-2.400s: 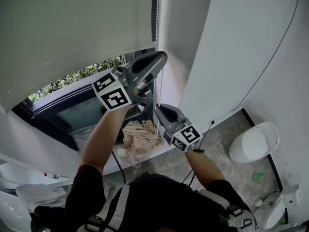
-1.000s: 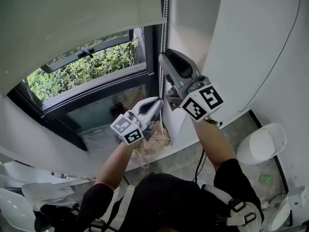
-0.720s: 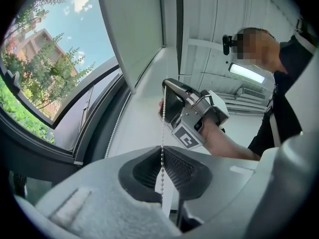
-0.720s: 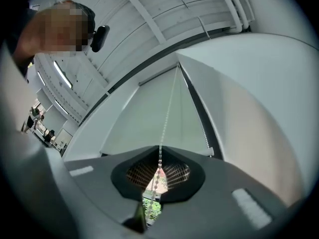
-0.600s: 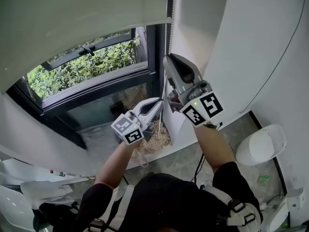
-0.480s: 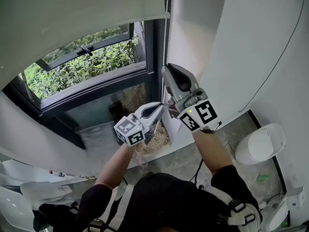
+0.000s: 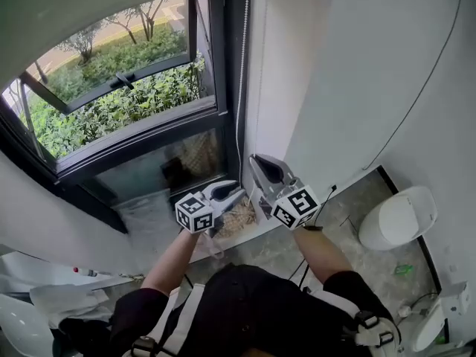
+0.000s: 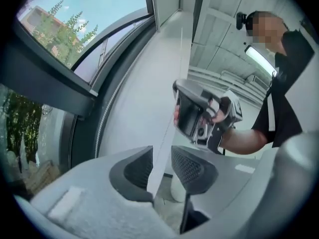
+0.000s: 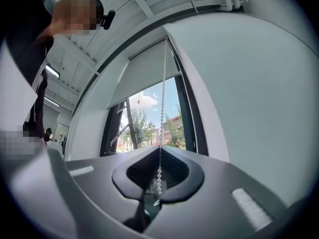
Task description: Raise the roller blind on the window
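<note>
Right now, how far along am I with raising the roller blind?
Done: the roller blind sits high, most window glass uncovered. In hand: the right gripper, whose jaws have just been closing, is shut on the bead chain; the left gripper has just been opening its jaws, nothing clearly between them. Left: the blind covers the window's top, so probably more pulls.

Plain office or lab-type room, not a home: bare white wall [image 7: 357, 73], dark-framed window [image 7: 216, 65] looking onto shrubs [image 7: 111, 110], grey speckled floor [image 7: 349, 199], exposed white ceiling beams [image 9: 144, 4], and a strip light [image 8: 259, 61] overhead.
</note>
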`<state>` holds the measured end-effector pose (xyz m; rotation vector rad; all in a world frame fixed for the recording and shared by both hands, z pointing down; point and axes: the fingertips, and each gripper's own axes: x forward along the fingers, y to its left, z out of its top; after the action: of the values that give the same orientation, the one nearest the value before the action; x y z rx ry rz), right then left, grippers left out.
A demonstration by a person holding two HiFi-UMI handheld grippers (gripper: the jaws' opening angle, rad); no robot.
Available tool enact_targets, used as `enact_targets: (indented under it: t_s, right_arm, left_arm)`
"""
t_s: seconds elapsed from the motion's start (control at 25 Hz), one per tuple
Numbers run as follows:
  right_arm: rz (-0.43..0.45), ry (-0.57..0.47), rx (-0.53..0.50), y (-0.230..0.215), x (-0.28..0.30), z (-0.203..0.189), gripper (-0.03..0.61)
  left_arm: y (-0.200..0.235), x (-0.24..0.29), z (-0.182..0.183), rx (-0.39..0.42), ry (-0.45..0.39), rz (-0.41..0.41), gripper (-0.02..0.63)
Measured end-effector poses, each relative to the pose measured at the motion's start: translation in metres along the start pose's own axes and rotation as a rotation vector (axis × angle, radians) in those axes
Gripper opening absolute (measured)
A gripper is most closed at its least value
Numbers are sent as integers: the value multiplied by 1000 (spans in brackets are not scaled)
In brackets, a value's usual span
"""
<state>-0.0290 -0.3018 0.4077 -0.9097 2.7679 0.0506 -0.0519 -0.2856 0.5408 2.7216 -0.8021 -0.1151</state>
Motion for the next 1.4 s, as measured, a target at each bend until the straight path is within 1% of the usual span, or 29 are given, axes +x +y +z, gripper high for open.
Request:
enact_targets:
  t_s: [0.08,0.16,0.28,0.36,0.44,0.52,0.64,0.8,0.92,1.0,1.08,1.16,1.24,1.32,1.4]
  right_arm:
    - [3,-1,9,-3,-1,1,12]
    - [4,-8,26,-4,-3,2,12]
    - [17,-14,35,0,-3,2,12]
    - [24,-15,37,4,-2,2,12]
    - [25,-15,40,5,-1,1,12]
    - [23,-15,45,4,-2,0,12]
    - [23,-16,47,4,-2,1,12]
    - [15,-14,46,5,-5,1,12]
    - [9,-17,43,4,-6,3,12]
    - [7,-21,41,3,-8,4,12]
    - [9,-22,35,5,-11,5,12]
    - [11,-22,30,6,-12,5,12]
    - [8,-21,35,5,-12,4,12]
    - [5,-13,42,4,-11,0,12]
    - [9,17,51,8,-14,-13,12]
  left_arm:
    - [1,-6,38,10,-102,-10,123]
    - [-4,-9,88,40,-207,-33,126]
    - [-27,-7,167,94,-319,-101,127]
    - [-48,-1,209,138,-358,-172,141]
    - [-68,8,242,173,-372,-251,141]
    - [-81,19,268,171,-378,-320,141]
    - [-90,30,300,149,-396,-378,141]
    - [-99,31,325,124,-462,-412,141]
    - [-107,32,329,113,-485,-448,134]
    - [-109,32,328,106,-496,-458,90]
    - [-106,31,327,76,-512,-451,15]
    - [-100,32,327,64,-507,-420,15]
    - [-97,33,328,107,-484,-373,14]
    - [-96,33,326,180,-458,-328,14]
    - [-93,34,315,247,-424,-275,14]
